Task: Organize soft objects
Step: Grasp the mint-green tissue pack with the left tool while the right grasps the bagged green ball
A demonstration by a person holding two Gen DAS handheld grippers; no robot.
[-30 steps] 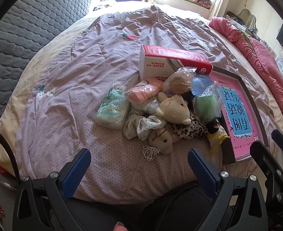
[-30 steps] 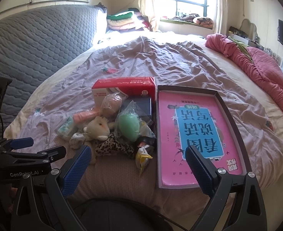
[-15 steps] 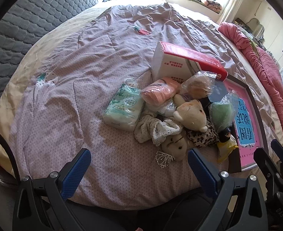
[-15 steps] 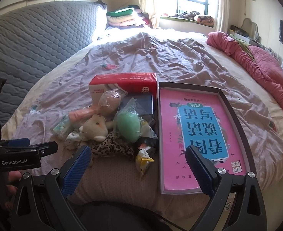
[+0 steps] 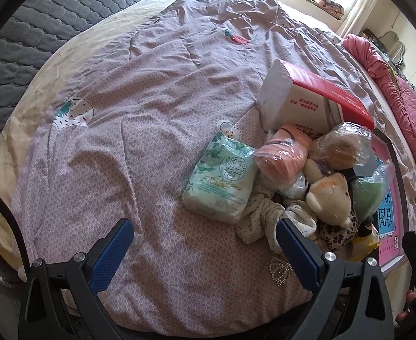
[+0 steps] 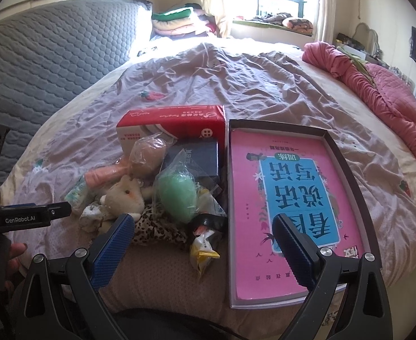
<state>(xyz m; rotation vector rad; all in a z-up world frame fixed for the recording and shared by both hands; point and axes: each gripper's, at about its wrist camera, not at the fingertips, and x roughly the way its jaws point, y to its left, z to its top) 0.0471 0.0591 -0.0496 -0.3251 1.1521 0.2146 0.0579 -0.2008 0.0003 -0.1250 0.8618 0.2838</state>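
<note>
Crinkly plastic wraps several of the soft things heaped on the quilted lilac bedspread (image 5: 140,130): one mint tissue pack (image 5: 222,181), one peach roll (image 5: 284,155), one green ball (image 6: 178,195), beside one fuzzy cream plush toy (image 5: 331,198). One red-topped carton (image 6: 174,126) and one shallow tray (image 6: 346,170) flank them. Both the left gripper (image 5: 202,250) and right gripper (image 6: 203,245) hover spread wide, empty, near the bed's edge.

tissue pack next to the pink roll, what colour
Pale mint green tissue pack with white leaf print; clearest in the left wrist view.
</note>
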